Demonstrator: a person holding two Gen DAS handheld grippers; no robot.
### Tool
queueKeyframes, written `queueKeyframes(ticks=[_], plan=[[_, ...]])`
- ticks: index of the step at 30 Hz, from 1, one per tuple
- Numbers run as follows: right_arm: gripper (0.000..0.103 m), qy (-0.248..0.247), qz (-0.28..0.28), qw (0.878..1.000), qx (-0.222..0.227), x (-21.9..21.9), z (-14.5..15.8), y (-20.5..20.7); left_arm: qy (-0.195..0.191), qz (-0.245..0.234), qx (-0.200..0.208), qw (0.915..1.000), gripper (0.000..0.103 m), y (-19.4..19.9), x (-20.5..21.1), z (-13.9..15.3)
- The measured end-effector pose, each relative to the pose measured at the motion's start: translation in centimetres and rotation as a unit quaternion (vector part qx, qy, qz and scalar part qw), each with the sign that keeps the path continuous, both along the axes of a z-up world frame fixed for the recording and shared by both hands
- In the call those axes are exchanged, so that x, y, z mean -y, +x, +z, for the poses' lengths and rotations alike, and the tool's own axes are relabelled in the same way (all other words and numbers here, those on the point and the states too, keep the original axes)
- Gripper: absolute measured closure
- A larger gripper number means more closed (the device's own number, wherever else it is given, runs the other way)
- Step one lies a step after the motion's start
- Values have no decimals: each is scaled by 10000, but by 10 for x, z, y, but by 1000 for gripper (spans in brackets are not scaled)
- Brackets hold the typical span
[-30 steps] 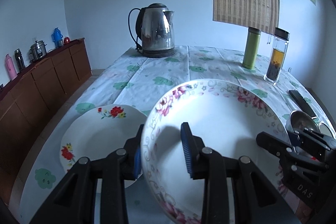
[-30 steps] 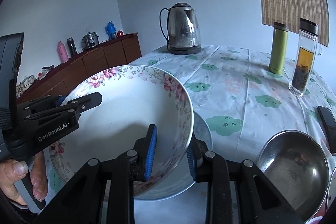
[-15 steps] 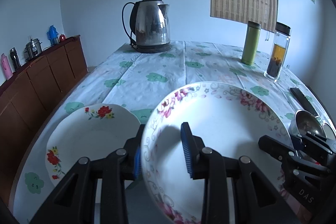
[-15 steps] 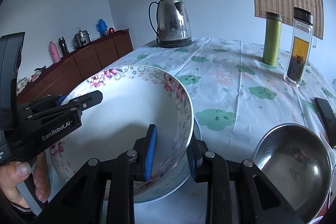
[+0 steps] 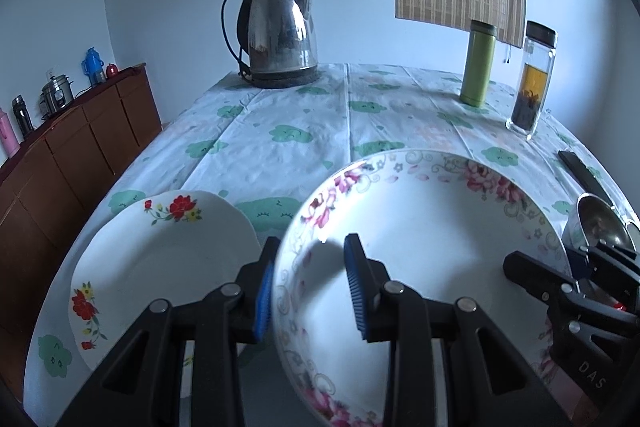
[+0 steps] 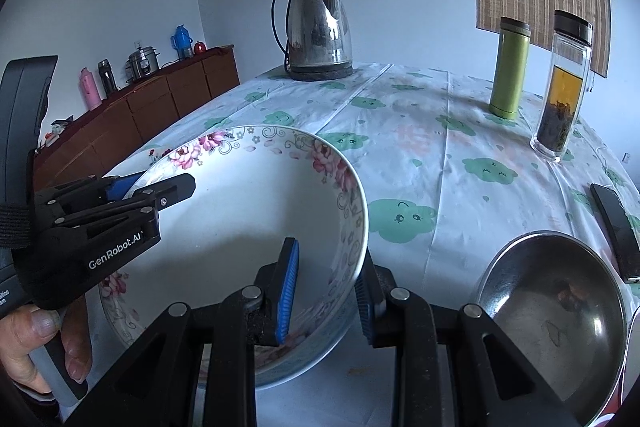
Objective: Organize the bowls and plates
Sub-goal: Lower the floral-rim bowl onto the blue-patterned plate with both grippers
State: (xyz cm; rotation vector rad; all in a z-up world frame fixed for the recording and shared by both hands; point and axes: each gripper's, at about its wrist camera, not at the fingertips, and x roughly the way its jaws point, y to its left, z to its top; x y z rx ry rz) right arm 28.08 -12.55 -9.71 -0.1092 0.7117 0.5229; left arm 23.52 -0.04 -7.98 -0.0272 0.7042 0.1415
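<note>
the left gripper point(image 5: 308, 291) and the right gripper point(image 6: 326, 293) each clamp opposite sides of the rim of the big floral bowl point(image 5: 432, 251), which hangs tilted just above the cloud-print tablecloth point(image 5: 288, 131), right beside the flowered white plate point(image 5: 160, 255). judging by that, the sorting looks to be in its middle: the bowl is carried but not set down, and whether it goes onto the plate or elsewhere cannot be told. the steel bowl point(image 6: 556, 315) by the right gripper sits on its own, seemingly not yet handled.
</note>
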Motion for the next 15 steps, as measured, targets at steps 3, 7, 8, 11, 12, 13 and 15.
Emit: queueKeyframes(ticks=[3, 7, 8, 11, 12, 13, 15], plan=[[74, -53, -26, 10000, 11, 0, -1, 1, 3, -10, -33, 10000, 72, 1, 0, -1], [74, -98, -23, 9999, 18, -1, -2, 0, -9, -8, -69, 10000, 72, 3, -1, -3], [74, -110, -19, 9999, 15, -1, -2, 1, -20, -4, -78, 10000, 72, 3, -1, -4], [74, -188, 10, 9998, 38, -4, -3, -1, -25, 15, -117, 9999, 73, 3, -2, -6], [74, -239, 16, 9997, 69, -5, -3, -1, -21, 15, -135, 9999, 73, 4, -2, -7], [74, -318, 24, 9994, 114, -7, -3, -2, -23, 16, -145, 9999, 73, 4, -2, -8], [74, -396, 41, 9991, 139, -9, -4, -3, -36, 25, -173, 9998, 73, 4, -3, -9]])
